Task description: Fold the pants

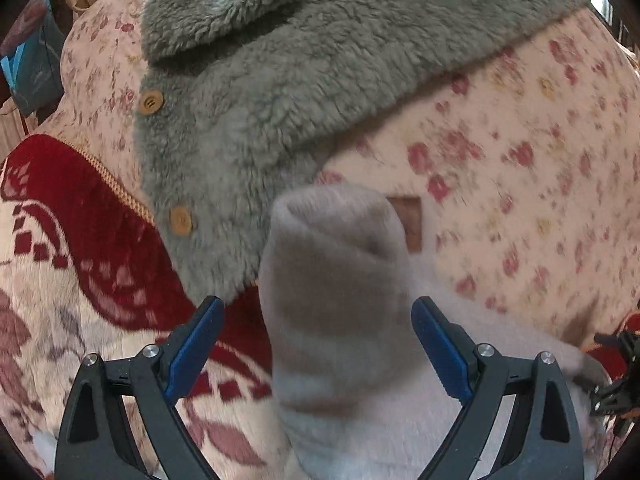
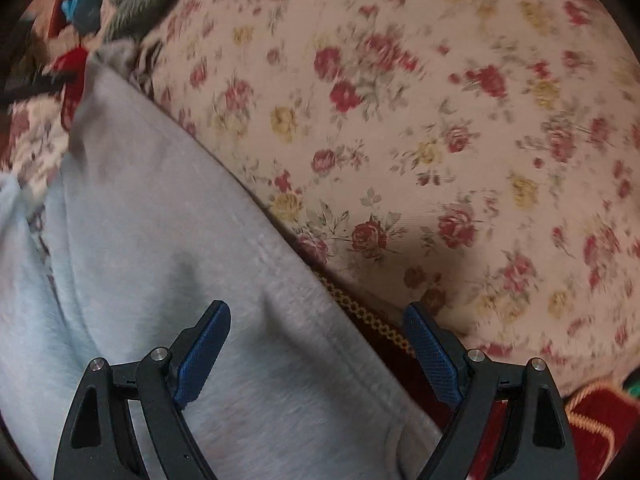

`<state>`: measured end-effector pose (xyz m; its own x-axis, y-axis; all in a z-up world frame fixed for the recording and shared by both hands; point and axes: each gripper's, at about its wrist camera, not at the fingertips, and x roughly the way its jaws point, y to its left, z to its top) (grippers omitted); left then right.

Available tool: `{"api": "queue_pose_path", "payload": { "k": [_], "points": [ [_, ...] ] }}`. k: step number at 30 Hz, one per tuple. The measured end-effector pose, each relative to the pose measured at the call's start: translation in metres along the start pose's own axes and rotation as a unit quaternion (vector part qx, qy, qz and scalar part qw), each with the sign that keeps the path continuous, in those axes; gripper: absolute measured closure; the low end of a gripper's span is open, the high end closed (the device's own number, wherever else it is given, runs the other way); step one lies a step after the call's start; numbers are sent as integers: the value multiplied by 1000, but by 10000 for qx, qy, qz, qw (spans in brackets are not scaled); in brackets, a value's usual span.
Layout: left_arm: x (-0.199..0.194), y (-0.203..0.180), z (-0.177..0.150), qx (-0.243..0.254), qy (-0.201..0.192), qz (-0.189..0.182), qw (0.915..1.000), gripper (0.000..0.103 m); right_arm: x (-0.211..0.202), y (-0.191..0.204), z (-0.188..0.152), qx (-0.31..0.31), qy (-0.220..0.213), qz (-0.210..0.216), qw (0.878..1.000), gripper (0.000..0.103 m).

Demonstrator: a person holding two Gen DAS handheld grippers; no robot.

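Observation:
The pants are pale grey fleece. In the left wrist view a cuffed leg end [image 1: 336, 288] rises up between the fingers of my left gripper [image 1: 318, 320], which is open, with both blue pads clear of the cloth. In the right wrist view the pants [image 2: 168, 240] lie spread across the lower left. My right gripper [image 2: 316, 328] is open just above them, its left pad [image 2: 204, 356] over the cloth and its right pad [image 2: 432, 356] beyond the pants' edge.
A grey fuzzy jacket with wooden buttons [image 1: 280, 80] lies on a floral quilt [image 1: 520, 160] [image 2: 400, 120]. A red and cream patterned blanket [image 1: 80, 240] lies below, its braided edge [image 2: 372, 320] beside the pants. The other gripper shows at the right edge [image 1: 616, 368].

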<state>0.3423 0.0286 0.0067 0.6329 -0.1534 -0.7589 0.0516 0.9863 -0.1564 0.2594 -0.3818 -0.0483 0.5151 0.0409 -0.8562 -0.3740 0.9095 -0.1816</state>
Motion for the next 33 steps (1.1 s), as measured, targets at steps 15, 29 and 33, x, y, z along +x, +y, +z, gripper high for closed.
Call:
{"api": "queue_pose_path", "payload": {
  "k": [15,29,33],
  "points": [
    [37,-12,19,222,43,33,9997,61,21,34,0,-806,278,-437,9954,88],
    [-91,2,10,-46,-546,-376,9978,81,-138,64,1,-826,-813,-1516,9816,90],
    [-137,17,-15,-122,-767,-565,9954,81,-189,84,-10,-820,-1102,-1523,9787,90]
  ]
}}
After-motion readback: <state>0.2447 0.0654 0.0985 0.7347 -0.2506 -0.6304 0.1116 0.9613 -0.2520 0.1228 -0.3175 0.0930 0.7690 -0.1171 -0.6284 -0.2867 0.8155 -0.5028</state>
